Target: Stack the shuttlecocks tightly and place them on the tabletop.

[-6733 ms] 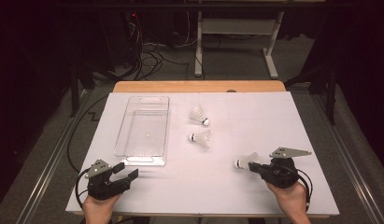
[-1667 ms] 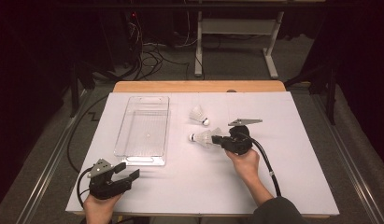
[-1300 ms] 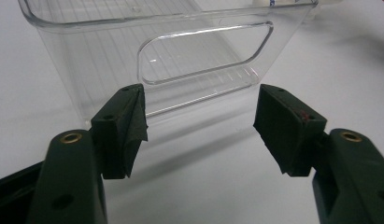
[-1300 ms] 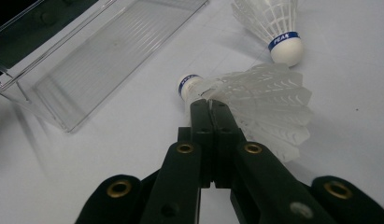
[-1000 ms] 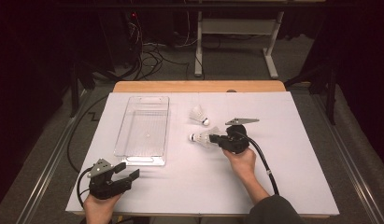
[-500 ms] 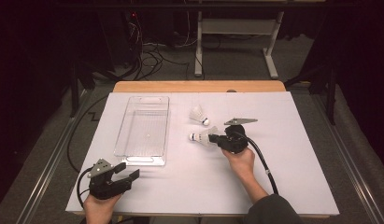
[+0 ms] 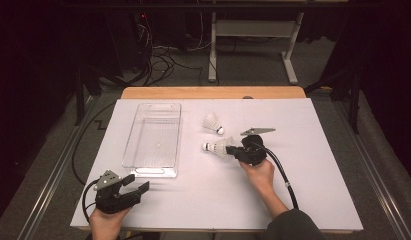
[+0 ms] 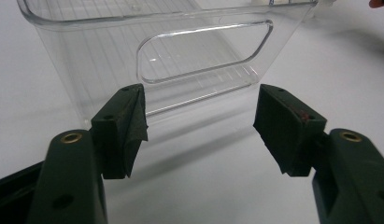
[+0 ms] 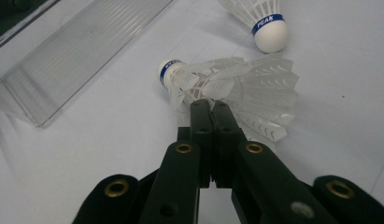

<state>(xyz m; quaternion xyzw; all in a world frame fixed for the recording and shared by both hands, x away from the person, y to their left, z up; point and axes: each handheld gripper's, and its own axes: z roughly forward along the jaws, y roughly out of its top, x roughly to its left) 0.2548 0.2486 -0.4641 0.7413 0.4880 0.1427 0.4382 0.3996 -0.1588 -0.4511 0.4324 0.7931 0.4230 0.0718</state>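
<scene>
White table (image 7: 313,190) is holding a clear bin (image 7: 154,140) at the left. Right gripper (image 7: 235,149) is pinching the near shuttlecock (image 7: 216,146) by its feathers, cork pointing toward the bin. Left gripper (image 7: 135,186) is sitting open, nearer the bin.

the white table (image 7: 313,165) was brightly lit against a dark room; the near jaws were blurred, with soft shadows.
</scene>
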